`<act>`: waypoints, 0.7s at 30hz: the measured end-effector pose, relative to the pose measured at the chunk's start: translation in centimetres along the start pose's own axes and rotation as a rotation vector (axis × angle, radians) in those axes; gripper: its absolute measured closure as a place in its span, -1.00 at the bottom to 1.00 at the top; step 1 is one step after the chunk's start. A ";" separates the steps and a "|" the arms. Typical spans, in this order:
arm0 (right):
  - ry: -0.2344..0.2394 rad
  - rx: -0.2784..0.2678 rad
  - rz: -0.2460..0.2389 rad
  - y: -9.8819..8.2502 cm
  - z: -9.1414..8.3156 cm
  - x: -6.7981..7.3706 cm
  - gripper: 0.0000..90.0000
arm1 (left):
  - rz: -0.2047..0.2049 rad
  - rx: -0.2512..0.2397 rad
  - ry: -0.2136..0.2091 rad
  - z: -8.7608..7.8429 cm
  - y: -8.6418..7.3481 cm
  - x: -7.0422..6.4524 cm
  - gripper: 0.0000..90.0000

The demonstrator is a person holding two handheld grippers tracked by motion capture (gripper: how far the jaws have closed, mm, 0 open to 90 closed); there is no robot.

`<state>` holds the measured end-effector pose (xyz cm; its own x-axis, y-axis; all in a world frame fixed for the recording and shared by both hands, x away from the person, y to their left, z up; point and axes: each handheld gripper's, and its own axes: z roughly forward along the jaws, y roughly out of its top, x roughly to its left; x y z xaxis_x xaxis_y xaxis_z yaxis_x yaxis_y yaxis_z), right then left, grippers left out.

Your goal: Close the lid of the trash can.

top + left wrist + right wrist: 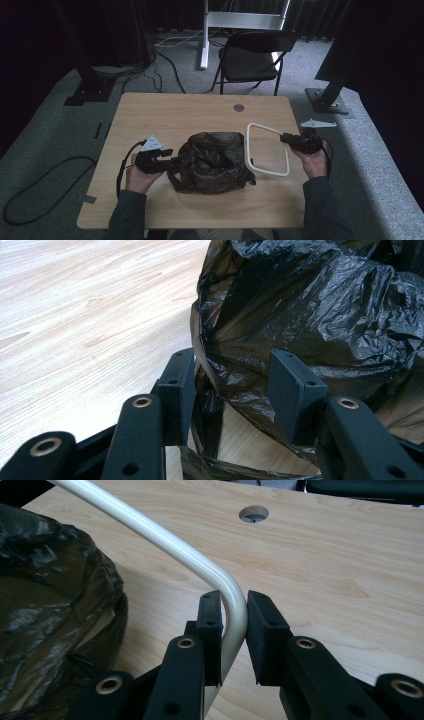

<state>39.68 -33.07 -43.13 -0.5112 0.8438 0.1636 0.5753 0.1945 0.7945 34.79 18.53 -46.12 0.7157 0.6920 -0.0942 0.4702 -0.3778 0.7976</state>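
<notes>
A crumpled black plastic bag (212, 160) sits in the middle of the wooden table (165, 110), its mouth gaping upward. My left gripper (172, 161) is at the bag's left edge. In the left gripper view its jaws (232, 357) stand apart around the bag's rolled rim (320, 315), with bare table showing between the pads. A white rounded rectangular tube frame (269, 172) lies tilted to the right of the bag. My right gripper (285, 138) is shut on the frame's far right corner (165, 540), and both pads of this gripper (234, 597) press the tube. The bag (50, 595) lies to its left.
A round cable hole (239, 107) sits near the table's far edge. Behind the table stand a black folding chair (252, 55) and a white stand post (204, 40). Cables run over the grey floor at the left. A small grey plate (317, 123) lies on the floor at the right.
</notes>
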 end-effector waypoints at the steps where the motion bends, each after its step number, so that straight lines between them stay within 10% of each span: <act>1: 0.002 -0.002 0.000 0.1 0.0 0.1 0.72 | -0.001 0.000 0.000 0.0 0.0 0.0 0.23; 21: 0.034 -0.021 -0.050 2.4 0.0 3.5 0.72 | -0.001 -0.001 0.000 0.0 0.0 0.0 0.23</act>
<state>39.30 -29.68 -40.65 -0.5603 0.8159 0.1427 0.5349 0.2249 0.8144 34.79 18.54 -46.11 0.7155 0.6921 -0.0953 0.4702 -0.3762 0.7984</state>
